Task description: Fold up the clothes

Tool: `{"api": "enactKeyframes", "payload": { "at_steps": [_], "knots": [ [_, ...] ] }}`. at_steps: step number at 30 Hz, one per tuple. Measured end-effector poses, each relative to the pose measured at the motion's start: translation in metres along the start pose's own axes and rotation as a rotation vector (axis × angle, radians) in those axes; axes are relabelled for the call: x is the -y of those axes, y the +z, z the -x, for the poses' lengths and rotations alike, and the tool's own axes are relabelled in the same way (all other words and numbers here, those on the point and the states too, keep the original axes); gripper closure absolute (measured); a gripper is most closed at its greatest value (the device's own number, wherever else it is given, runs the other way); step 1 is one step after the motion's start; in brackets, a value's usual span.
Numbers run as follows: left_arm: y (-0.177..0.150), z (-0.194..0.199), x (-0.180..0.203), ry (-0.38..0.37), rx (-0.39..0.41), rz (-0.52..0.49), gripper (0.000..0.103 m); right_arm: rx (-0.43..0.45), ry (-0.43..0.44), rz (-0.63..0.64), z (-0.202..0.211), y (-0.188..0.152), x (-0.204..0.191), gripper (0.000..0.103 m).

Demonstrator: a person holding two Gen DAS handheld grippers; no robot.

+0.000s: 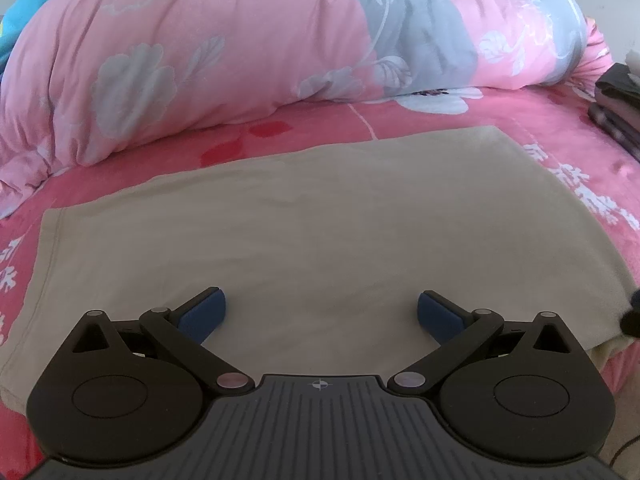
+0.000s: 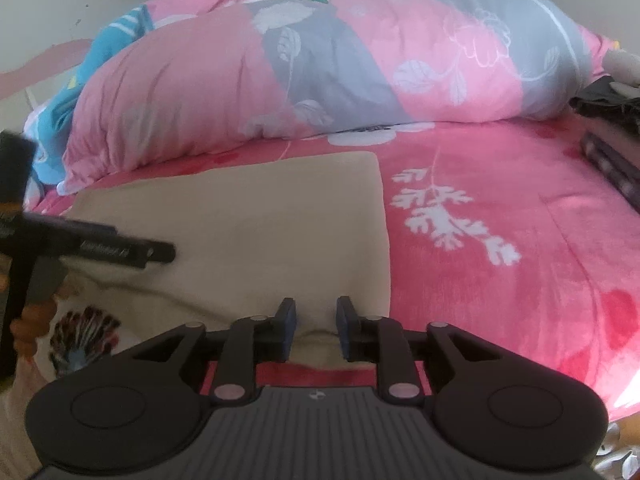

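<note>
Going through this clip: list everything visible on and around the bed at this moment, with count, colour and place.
beige garment: one, beige, folded flat on the bed sheet at the near edge.
bed sheet: one, pink with white and red leaf print, covers the bed.
duvet: one, pink and grey floral, bunched along the far side.
blue cloth: one, turquoise with white stripes, behind the duvet's left end.
dark pile: one stack, black and grey, at the bed's right edge; contents unclear.
left gripper: black with blue pads, jaws wide open over the garment.
right gripper: black with blue pads, jaws narrowly apart at the garment's near edge.
</note>
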State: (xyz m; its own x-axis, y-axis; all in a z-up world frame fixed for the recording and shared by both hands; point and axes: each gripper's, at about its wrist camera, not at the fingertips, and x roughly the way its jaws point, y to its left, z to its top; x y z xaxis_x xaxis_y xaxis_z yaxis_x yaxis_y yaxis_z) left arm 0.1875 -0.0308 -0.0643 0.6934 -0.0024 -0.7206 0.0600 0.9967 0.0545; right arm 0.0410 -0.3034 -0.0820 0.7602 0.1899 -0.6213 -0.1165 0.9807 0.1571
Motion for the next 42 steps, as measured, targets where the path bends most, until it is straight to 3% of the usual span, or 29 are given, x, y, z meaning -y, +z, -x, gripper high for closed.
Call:
{"api": "enactKeyframes", "payload": {
  "at_steps": [4,9,12,19,42],
  "knots": [
    [0.0,0.0,0.0,0.008,-0.01,0.012,0.0,-0.002,-0.017,-0.005,0.009,-0.001,-0.004,0.076],
    [0.0,0.0,0.0,0.019,-0.02,0.022,0.0,0.097,-0.009,-0.009,0.024,0.013,-0.014,0.076],
    [0.0,0.0,0.001,0.026,-0.023,0.024,0.0,0.128,-0.049,0.01,0.018,0.015,-0.023,0.076],
    [-0.001,0.0,0.002,0.035,-0.024,0.03,0.0,0.08,-0.098,0.047,-0.018,-0.009,-0.031,0.075],
    [-0.004,0.001,0.001,0.041,-0.026,0.041,0.0,0.063,-0.122,0.072,-0.021,-0.011,-0.037,0.072]
  ]
}}
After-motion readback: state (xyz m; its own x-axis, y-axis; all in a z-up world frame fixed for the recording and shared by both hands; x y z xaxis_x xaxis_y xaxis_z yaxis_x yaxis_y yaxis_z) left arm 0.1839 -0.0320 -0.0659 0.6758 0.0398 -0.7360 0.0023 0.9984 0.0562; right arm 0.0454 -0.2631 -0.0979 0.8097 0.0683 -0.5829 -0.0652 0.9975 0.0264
